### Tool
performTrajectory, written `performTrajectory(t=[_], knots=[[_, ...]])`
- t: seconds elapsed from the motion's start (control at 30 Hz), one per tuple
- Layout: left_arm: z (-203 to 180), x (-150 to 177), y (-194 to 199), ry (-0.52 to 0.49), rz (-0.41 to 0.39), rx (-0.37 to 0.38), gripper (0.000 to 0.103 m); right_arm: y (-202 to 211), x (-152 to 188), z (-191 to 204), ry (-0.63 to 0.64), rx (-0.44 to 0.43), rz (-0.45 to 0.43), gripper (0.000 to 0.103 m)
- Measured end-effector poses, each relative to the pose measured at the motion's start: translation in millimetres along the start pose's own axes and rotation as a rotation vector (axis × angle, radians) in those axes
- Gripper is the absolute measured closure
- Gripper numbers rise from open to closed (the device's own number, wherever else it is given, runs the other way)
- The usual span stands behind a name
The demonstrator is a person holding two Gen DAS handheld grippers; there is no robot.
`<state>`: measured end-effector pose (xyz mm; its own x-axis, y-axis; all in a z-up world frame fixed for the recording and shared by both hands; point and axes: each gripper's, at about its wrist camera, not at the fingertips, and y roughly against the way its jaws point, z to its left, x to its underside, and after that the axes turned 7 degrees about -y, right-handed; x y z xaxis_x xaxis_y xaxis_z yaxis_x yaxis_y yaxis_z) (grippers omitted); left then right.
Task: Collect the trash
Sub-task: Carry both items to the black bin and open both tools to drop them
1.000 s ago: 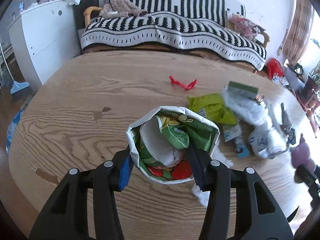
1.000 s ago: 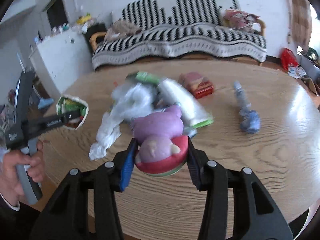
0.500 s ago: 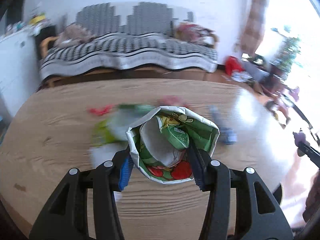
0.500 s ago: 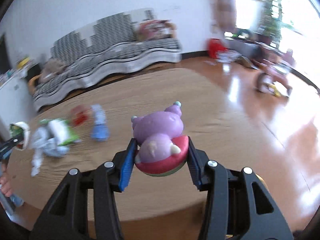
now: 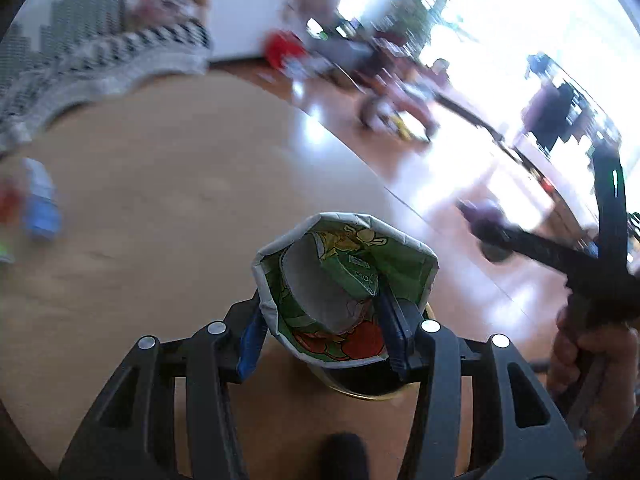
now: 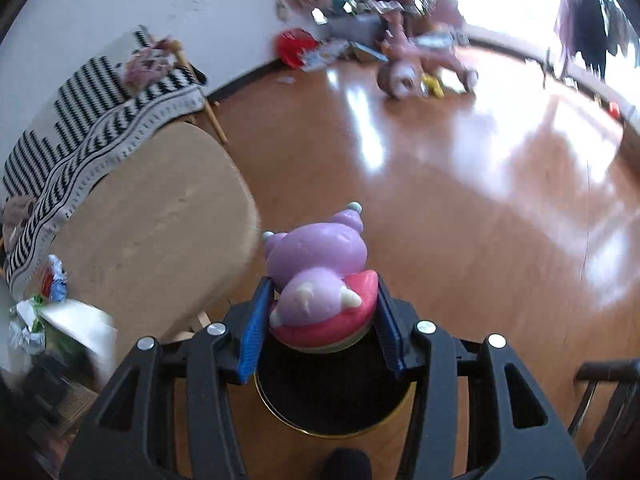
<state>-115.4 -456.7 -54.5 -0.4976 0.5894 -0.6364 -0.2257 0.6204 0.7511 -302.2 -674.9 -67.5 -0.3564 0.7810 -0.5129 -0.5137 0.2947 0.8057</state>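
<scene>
My left gripper is shut on a green printed paper cup, crumpled and open at the top. It hangs past the edge of the wooden table, over a round black bin with a gold rim. My right gripper is shut on a purple toy figure with a pink base, directly above the same bin. The bin's inside is dark. In the left wrist view a hand holds the right tool at the right edge.
Blurred leftover trash lies on the table's far left. A striped sofa stands behind the table. Glossy wooden floor spreads to the right, with a pink ride-on toy and red clutter by the wall.
Both views have swung right, from the trash on the table to past its edge. The black bin has come into view under both grippers. Both grips are unchanged.
</scene>
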Motion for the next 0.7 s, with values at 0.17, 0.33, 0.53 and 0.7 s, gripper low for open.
performTrajectory(t=[0.17, 0.33, 0.53, 0.7], knots=[[-44.1, 19.4, -64.3, -0.062, 0.097, 0.036, 0.054, -24.3, 7.1, -27.7, -0.072, 0.007, 0.133, 0.054], [-44.8, 22.2, -95.5, -0.069, 0.146, 0.051, 0.054, -29.6, 10.6, -25.9, -0.075, -0.013, 0.170, 0.053], [-54.0, 20.1, -97.6, -0.068, 0.148, 0.049, 0.053, -31.6, 10.4, -19.2, -0.070, -0.030, 0.177, 0.051], [-63.1, 15.5, -93.3, -0.063, 0.123, 0.051, 0.025, -29.6, 9.0, -14.7, -0.070, -0.041, 0.166, 0.033]])
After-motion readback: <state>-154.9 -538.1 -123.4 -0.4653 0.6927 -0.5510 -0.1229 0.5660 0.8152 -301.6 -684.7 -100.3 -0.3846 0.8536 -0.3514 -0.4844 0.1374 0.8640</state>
